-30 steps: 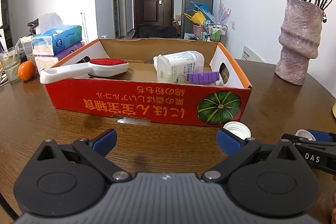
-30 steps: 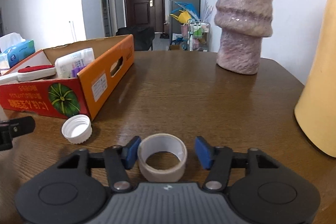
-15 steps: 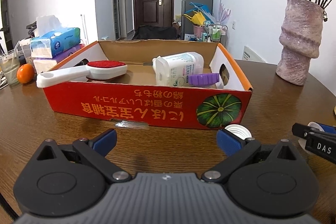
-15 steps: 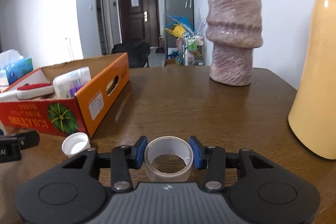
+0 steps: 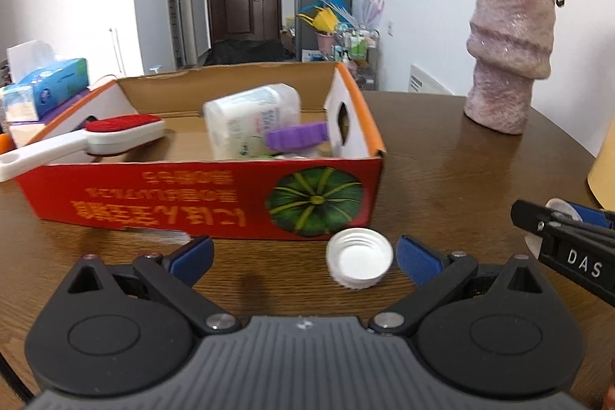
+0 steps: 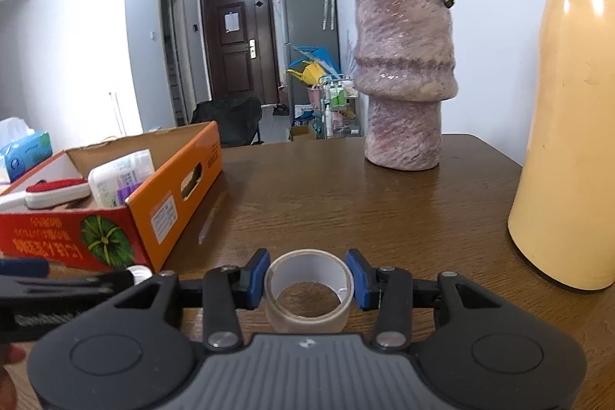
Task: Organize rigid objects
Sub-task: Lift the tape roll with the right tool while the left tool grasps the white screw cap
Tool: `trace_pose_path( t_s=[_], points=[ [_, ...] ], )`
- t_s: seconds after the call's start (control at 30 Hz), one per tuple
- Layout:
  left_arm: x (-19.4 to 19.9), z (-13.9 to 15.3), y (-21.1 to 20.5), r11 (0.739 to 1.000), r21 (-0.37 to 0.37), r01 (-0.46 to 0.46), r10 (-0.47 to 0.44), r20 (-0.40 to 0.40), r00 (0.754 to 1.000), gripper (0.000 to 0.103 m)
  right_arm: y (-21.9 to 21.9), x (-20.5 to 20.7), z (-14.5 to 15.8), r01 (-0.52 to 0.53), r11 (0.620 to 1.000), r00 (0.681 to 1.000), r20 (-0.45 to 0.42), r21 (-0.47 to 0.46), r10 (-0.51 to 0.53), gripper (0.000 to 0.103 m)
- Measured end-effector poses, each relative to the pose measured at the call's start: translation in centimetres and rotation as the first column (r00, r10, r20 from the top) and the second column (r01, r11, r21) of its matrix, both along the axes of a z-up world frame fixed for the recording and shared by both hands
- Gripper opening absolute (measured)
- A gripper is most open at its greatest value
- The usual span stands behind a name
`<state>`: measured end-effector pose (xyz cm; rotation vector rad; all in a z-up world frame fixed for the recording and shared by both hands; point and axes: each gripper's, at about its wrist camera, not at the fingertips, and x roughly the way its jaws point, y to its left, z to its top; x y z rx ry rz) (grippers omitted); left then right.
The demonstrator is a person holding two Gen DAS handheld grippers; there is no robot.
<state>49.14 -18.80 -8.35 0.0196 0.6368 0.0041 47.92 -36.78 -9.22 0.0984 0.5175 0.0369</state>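
My right gripper (image 6: 307, 279) is shut on a roll of clear tape (image 6: 307, 291) and holds it above the brown table. My left gripper (image 5: 303, 256) is open, with a white bottle cap (image 5: 359, 264) lying on the table between its blue fingertips, nearer the right one. The red and orange cardboard box (image 5: 215, 196) stands just beyond; it also shows in the right wrist view (image 6: 169, 214). Inside it lie a white bottle (image 5: 250, 122), a purple clip (image 5: 298, 139) and a white brush with a red pad (image 5: 115, 135).
A pink ceramic vase (image 6: 403, 72) with flowers stands at the back of the table. A tall cream flask (image 6: 572, 125) stands at the right. Tissue boxes (image 5: 50, 87) sit left of the box. The right gripper's body (image 5: 569, 252) reaches in at the left wrist view's right edge.
My right gripper closed on the tape roll and lifted it off the table. My left gripper moved right, so the white cap now lies between its fingers.
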Motion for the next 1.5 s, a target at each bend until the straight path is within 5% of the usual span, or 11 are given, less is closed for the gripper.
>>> trace_pose_path(
  t_s=[0.47,0.63,0.73,0.97,1.5],
  points=[
    [2.1,-1.4,-2.5,0.998,0.059,0.0,0.003,-0.055,0.998,0.103,-0.2,0.2,-0.1,0.009,1.0,1.0,-0.006,0.018,-0.009,0.043],
    [2.3,-1.6,-2.5,0.998,0.055,0.004,0.0,-0.071,0.997,0.093,-0.1,0.2,-0.2,0.005,1.0,1.0,-0.009,0.013,-0.005,0.043],
    [2.2,-1.6,-2.4,0.999,0.042,0.003,0.0,-0.067,0.998,0.083,0.0,0.2,-0.1,0.0,1.0,1.0,-0.009,0.013,0.0,0.043],
    [1.6,-1.4,-2.5,0.998,0.002,0.066,-0.066,-0.052,0.996,0.041,0.1,0.2,-0.2,-0.002,1.0,1.0,-0.012,0.008,0.002,0.043],
    [0.2,-1.0,-2.6,0.996,0.013,0.086,-0.085,-0.032,0.996,0.041,0.5,-1.1,0.3,0.008,1.0,1.0,0.021,-0.002,-0.008,0.043]
  ],
)
